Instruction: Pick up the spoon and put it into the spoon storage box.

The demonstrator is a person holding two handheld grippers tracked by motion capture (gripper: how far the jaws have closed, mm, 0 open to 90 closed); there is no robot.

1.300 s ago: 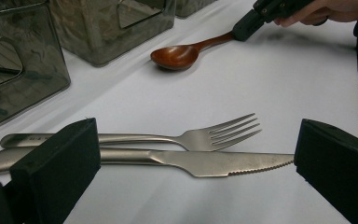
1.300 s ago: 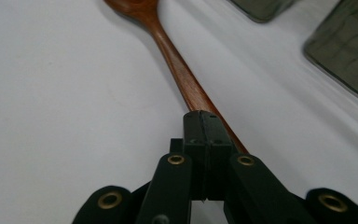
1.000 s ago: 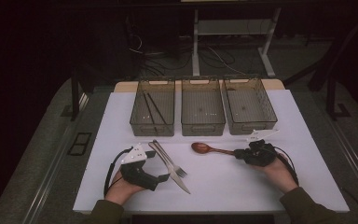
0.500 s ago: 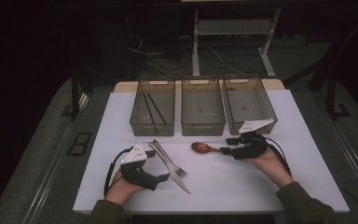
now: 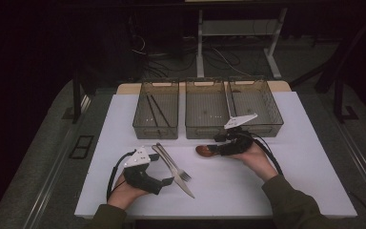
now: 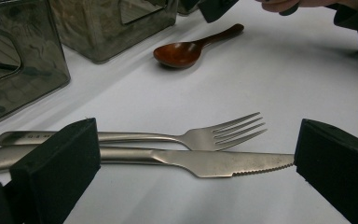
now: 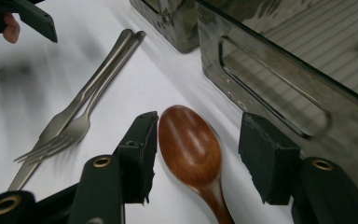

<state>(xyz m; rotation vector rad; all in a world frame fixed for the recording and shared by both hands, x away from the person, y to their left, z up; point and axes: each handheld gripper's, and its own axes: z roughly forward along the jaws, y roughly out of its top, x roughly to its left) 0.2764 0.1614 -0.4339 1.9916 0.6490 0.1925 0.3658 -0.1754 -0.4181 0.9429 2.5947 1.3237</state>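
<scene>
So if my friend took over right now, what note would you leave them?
Right claw: open, jaws just opened, either side of the wooden spoon; spoon lies on the white table, not gripped.
Left claw: open, resting by the fork and knife, which lie side by side.
Done: chopsticks are in the left bin.
Left, probably: spoon, fork and knife into the bins; middle bin and right bin look empty.

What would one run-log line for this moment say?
right claw: jaws just opening, astride spoon, not gripping | left claw: open near fork, knife | bins: behind
</scene>
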